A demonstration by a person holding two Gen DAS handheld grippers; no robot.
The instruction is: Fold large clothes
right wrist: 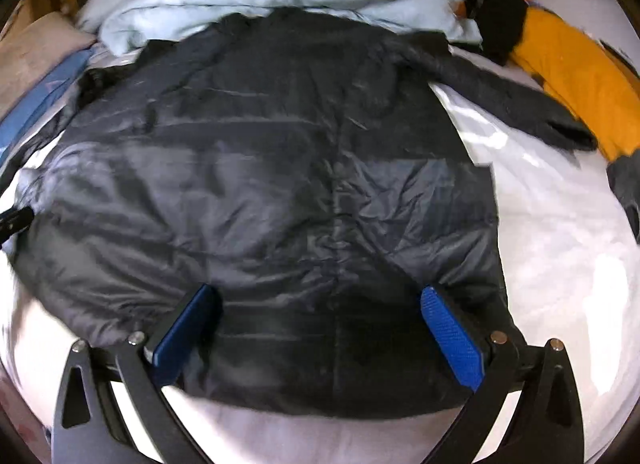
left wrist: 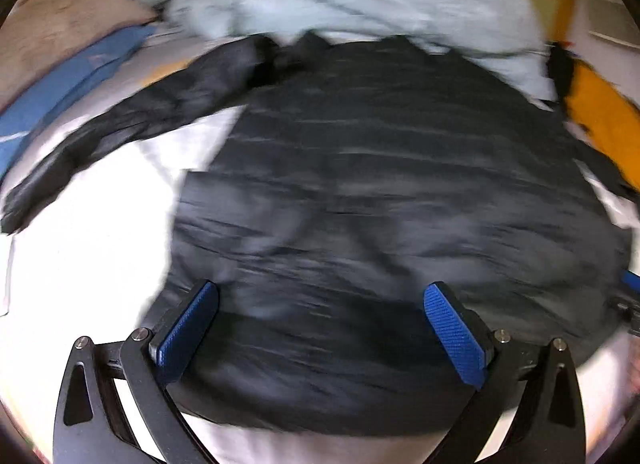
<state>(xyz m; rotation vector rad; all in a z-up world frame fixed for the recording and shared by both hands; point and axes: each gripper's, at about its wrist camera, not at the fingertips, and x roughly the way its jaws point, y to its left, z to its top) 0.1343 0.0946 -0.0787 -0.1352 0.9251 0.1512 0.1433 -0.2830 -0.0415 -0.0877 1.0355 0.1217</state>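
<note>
Jacket (right wrist: pixel 260 183) spread flat on white sheet (right wrist: pixel 560 244); both tools (left wrist: pixel 320 328) (right wrist: pixel 320 328) spread wide over its hem.

Blur: the black quilted puffer jacket (left wrist: pixel 360 191) is motion-smeared in the left wrist view.
Cut off: orange garment (right wrist: pixel 580 75), right of the right gripper, runs past the frame.
Hidden: white bedsheet (right wrist: pixel 560 244) under the jacket.
</note>
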